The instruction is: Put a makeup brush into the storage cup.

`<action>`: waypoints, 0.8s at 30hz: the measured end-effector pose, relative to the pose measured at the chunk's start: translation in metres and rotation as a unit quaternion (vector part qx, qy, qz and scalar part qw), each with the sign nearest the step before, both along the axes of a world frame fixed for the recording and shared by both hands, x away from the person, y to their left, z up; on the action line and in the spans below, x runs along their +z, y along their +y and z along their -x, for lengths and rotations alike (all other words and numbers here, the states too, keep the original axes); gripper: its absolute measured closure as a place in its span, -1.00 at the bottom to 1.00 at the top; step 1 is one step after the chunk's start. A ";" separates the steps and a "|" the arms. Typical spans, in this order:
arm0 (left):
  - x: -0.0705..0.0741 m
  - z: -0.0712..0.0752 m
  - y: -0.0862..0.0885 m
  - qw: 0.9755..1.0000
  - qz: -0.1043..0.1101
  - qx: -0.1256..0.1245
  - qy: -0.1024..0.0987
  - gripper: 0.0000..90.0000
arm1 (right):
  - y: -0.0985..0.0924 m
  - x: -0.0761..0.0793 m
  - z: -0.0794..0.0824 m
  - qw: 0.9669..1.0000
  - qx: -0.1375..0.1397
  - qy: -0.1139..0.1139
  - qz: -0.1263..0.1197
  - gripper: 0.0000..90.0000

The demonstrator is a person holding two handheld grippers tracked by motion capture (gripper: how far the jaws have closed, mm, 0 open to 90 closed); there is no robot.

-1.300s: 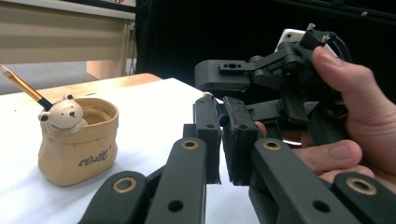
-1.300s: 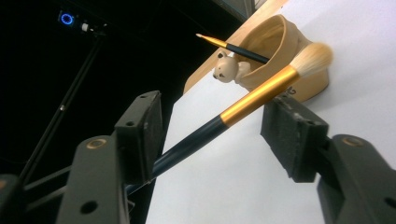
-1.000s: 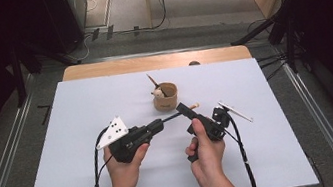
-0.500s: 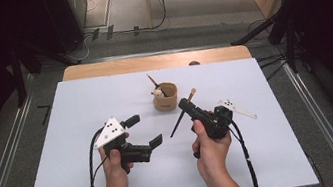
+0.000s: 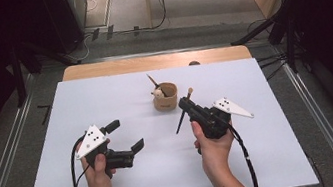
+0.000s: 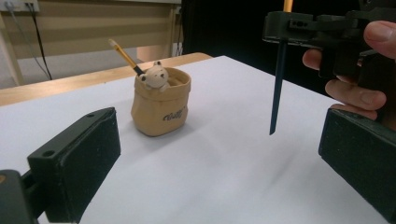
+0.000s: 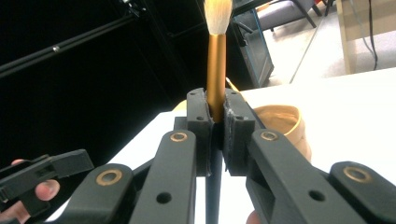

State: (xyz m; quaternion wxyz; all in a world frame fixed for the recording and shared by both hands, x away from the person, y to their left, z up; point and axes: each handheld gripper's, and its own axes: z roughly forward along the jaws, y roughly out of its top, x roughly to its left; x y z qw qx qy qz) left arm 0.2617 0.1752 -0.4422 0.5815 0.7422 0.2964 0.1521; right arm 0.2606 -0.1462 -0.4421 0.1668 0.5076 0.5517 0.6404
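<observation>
A tan cup (image 5: pixel 166 102) with a small bear figure and one brush stands at mid-table; the left gripper view shows the cup (image 6: pixel 161 109) ahead. My right gripper (image 5: pixel 189 104) is shut on a second brush (image 5: pixel 181 119), a dark handle with a gold ferrule, held tilted with the bristles up. In the right gripper view my right gripper (image 7: pixel 215 128) clamps the ferrule of that brush (image 7: pixel 216 65). My left gripper (image 5: pixel 124 135) sits to the left, open after its jaws have just been opening, with nothing between them. Its own view has my left gripper (image 6: pixel 215 163) facing the hanging brush handle (image 6: pixel 278 88).
The white tabletop (image 5: pixel 103 93) has a wooden strip (image 5: pixel 149 63) along its far edge. Metal rails run along both sides of the table, and dark stands and cables lie on the floor beyond. A cable trails from each gripper toward the near edge.
The left gripper has let go of the brush handle, opened wide and drawn away to the left. The right gripper has closed on the brush and keeps it, nearly still.
</observation>
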 end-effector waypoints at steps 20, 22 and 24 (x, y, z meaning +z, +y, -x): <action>-0.024 0.013 0.062 0.999 -0.012 0.042 -0.007 -1.00 | 0.007 0.008 -0.013 0.997 0.015 -0.046 0.060 0.89; -0.024 0.014 0.066 0.999 -0.014 0.043 -0.012 -1.00 | 0.006 0.009 -0.015 0.997 0.015 -0.050 0.065 0.89; -0.025 0.017 0.071 0.999 -0.011 0.045 -0.017 -1.00 | 0.005 0.010 -0.017 0.997 0.014 -0.051 0.063 0.88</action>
